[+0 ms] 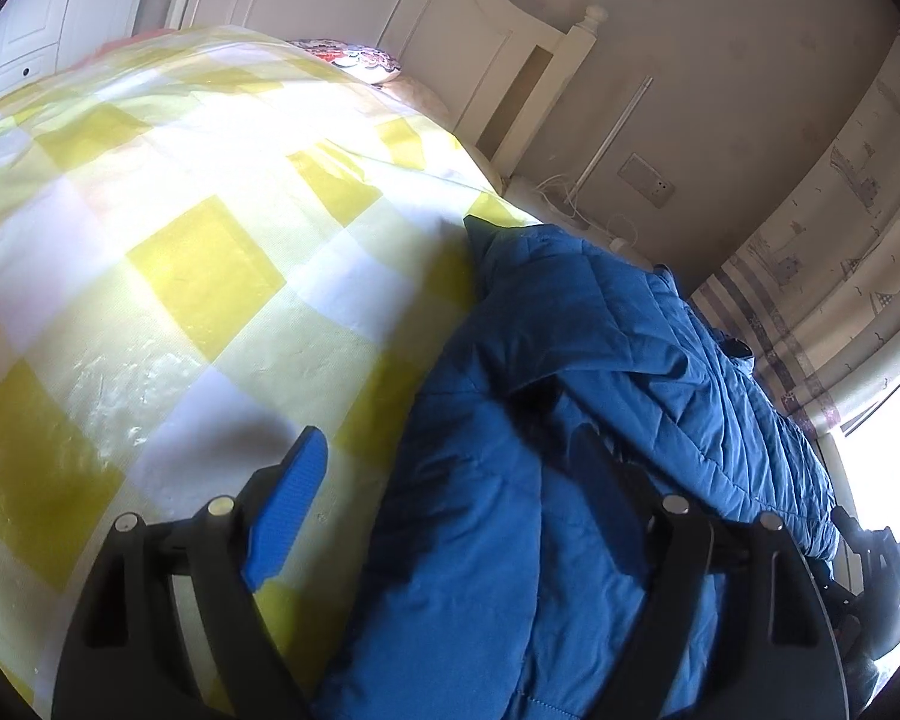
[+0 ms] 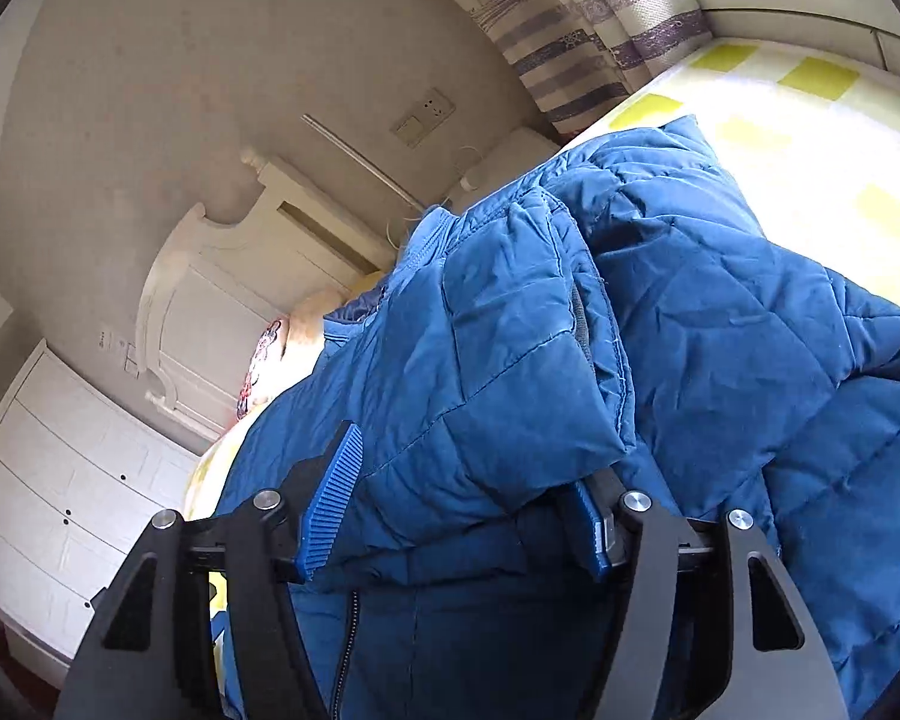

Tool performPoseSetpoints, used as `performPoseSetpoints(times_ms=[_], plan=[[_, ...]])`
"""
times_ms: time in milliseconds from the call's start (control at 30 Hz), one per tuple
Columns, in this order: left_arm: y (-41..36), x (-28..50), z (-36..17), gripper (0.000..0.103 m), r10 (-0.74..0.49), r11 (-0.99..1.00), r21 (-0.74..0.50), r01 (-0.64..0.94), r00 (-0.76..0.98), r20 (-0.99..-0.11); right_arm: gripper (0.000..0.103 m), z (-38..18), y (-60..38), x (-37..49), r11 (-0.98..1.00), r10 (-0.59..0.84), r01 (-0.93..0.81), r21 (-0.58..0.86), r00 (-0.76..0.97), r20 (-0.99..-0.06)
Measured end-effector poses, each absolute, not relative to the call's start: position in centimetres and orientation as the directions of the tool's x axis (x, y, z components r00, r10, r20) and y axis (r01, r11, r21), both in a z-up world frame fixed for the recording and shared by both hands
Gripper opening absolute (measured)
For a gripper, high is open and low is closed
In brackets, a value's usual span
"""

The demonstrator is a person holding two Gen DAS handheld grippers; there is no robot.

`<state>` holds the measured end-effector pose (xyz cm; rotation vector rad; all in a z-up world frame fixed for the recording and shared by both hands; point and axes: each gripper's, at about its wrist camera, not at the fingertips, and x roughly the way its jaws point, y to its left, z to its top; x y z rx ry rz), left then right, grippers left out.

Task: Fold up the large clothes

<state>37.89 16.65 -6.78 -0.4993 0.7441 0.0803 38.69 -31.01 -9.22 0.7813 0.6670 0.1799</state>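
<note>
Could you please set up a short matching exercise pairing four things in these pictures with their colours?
Things:
1. jacket
2. bedspread
3. headboard
4. curtain

Colours:
a. cream with purple-grey bands
b. blue, quilted
c. white
d. yellow and white checks

Pairs: 1-b, 2-d, 3-c, 4-a
</note>
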Motion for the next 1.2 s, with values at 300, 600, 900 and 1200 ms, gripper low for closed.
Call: performPoseSetpoints(times_ms=[300,600,900,1200], plan=[[16.6,37.7,-6.7,0.084,-0.100,0.881,-0.405,-0.245,0.740,-0.665,0.024,-5.4,-29.2,38.0,0.815,0.339,-0.008,0.579,0.817,-0.466],[16.5,37.6,-6.7,0.084,-0.098,0.879,-0.407,-0.247,0.743,-0.662,0.022,-8.9,-31.8,38.1,0.803,0.282,0.159,0.575,0.748,-0.601],[16.6,37.6,-6.7,0.086,-0.096,0.878,-0.410,-0.248,0.748,-0.657,0.056,-2.7,-30.1,34.6,0.879,-0.106,0.333,0.342,0.835,-0.540],[16.5,37.4,-6.2,0.086,-0.071,0.883,-0.393,-0.255,0.757,-0.650,0.071,-4.9,-24.2,41.3,0.995,-0.044,0.092,0.034,0.726,-0.687]])
